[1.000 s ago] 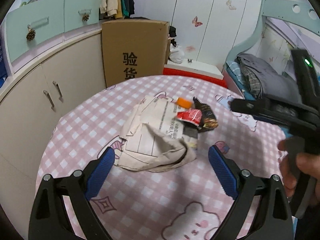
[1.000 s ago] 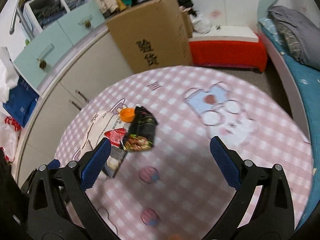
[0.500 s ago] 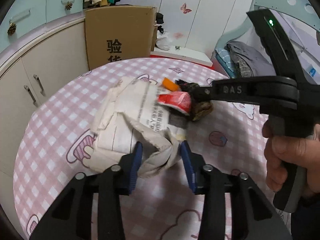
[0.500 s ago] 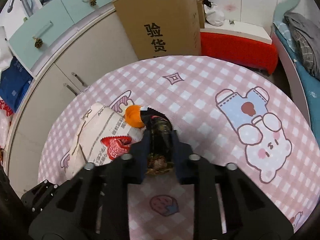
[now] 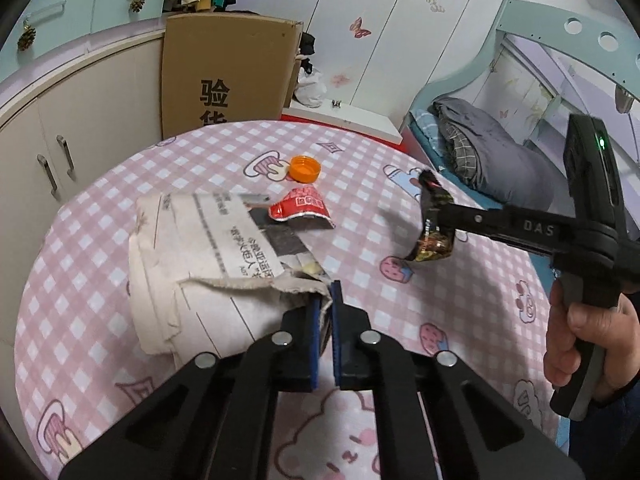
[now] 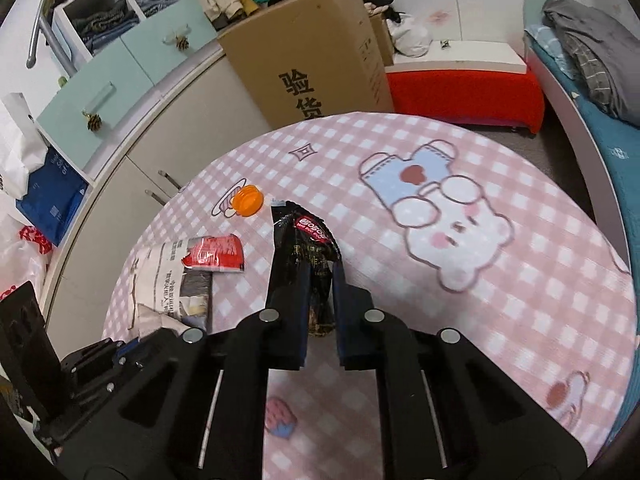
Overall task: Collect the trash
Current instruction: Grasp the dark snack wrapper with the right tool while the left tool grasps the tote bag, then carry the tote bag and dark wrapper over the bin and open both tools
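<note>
A beige cloth bag (image 5: 200, 264) with printed text lies on the round pink checked table (image 5: 460, 312). My left gripper (image 5: 326, 300) is shut on the bag's open rim. My right gripper (image 6: 320, 276) is shut on a black snack wrapper (image 6: 304, 248) and holds it above the table; the wrapper also shows in the left wrist view (image 5: 434, 224). A red wrapper (image 5: 300, 208) lies on the bag's far end. An orange bottle cap (image 5: 305, 168) sits on the table behind it.
A tall cardboard box (image 5: 228, 76) stands behind the table. Cream cabinets (image 5: 60, 128) run along the left. A bed with grey bedding (image 5: 492, 160) is at the right. A red-sided low platform (image 6: 464, 92) stands beyond the table.
My left gripper has shut fully on the bag's rim. My right gripper has lifted the black wrapper off the pile and moved it to the right.
</note>
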Demonstrator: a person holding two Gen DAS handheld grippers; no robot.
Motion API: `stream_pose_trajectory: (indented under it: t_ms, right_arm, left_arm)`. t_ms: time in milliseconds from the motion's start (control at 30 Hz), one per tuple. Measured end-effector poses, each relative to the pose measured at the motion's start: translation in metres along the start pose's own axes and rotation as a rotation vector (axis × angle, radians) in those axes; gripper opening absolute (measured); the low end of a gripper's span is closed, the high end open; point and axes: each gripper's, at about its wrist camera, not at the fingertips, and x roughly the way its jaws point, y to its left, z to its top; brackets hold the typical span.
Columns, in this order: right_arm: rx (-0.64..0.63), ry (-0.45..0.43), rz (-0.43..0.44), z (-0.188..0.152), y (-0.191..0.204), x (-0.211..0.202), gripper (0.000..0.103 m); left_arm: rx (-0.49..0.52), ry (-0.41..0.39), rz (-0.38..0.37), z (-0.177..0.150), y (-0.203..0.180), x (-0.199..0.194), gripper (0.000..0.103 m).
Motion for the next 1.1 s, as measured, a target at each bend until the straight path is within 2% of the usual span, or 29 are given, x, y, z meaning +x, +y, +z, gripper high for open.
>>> stream_pose_trajectory:
  t_ms: [200, 533, 733, 1100]
  right_arm:
    - [0.011, -0.028, 0.014, -0.008, -0.006, -0.021, 0.011]
    - [0.024, -0.111, 0.041, -0.017, -0.016, -0.068, 0.010]
    - [0.050, -0.178, 0.033, -0.021, -0.036, -0.105, 0.011]
    - [0.146, -0.314, -0.035, -0.037, -0.103, -0.182, 0.011]
  left_arm:
    - [-0.001, -0.028, -0.014, -0.001, -0.002, -0.024, 0.004]
    - [0.044, -0.117, -0.038, -0.005, -0.030, -0.079, 0.004]
    - [0.115, -0.176, -0.096, 0.009, -0.070, -0.097, 0.004]
    - [0.252, -0.205, -0.248, 0.035, -0.174, -0.081, 0.004]
